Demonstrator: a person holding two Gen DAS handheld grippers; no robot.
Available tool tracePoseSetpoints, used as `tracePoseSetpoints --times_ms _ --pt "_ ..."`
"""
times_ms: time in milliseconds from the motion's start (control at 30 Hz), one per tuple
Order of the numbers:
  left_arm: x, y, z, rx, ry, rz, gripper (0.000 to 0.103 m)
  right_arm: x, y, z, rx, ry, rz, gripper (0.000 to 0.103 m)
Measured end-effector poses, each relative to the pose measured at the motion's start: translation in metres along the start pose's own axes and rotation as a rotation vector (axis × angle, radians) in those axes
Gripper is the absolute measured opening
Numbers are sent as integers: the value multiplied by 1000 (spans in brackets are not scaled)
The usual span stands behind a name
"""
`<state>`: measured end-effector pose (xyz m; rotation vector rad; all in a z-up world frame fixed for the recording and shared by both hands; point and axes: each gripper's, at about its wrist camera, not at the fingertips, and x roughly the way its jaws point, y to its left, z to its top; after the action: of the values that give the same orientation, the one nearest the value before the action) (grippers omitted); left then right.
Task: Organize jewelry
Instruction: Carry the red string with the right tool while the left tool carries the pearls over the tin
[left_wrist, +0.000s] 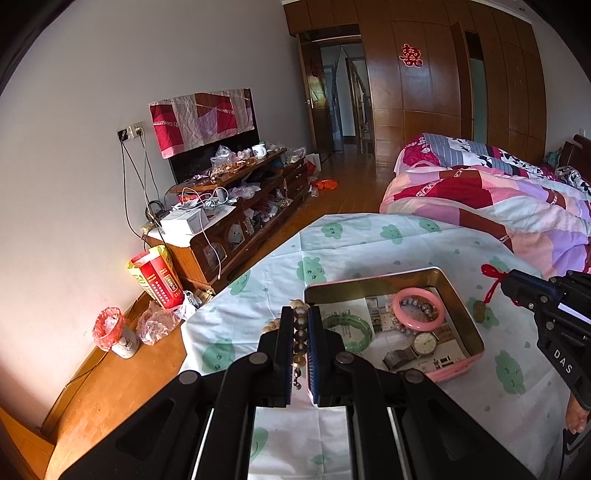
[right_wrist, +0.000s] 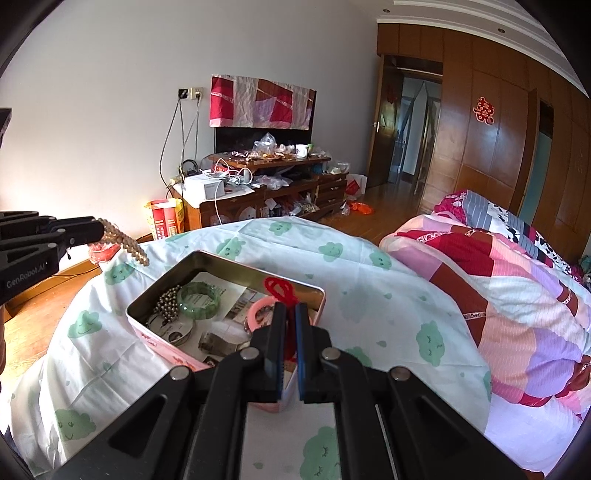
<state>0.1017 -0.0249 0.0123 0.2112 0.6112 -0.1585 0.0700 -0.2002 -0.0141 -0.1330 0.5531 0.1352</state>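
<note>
Each camera sits on a gripper and looks forward and down along its two fingers, close over the cloth-covered table (left_wrist: 369, 243). The left view looks from the left of the pink tin (left_wrist: 466, 363), the right view from its right. Both see the tin (right_wrist: 155, 341), the bed (right_wrist: 517, 295), the messy cabinet (left_wrist: 236, 225) and each other's gripper.

An open pink rectangular metal tin (left_wrist: 466, 363) with a gold inner wall sits on the cloud-print sheet, its floor lined with printed paper. Inside lie a pink bangle (left_wrist: 417, 308), a green jade-like bangle (left_wrist: 349, 330), a silver wristwatch (left_wrist: 424, 343) and a strand of grey beads (right_wrist: 168, 305). A cream-and-brown bead string (left_wrist: 300, 332) hangs pinched in the left tongs (left_wrist: 300, 314) – a red knotted cord (right_wrist: 282, 290) is gripped in the right tongs (right_wrist: 290, 308).
</note>
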Motion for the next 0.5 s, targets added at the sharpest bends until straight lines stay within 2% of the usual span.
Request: tracePoseSetpoints --times_ms 500 --pt "29 -4 20 20 20 13 6 28 2 13 -17 26 -18 6"
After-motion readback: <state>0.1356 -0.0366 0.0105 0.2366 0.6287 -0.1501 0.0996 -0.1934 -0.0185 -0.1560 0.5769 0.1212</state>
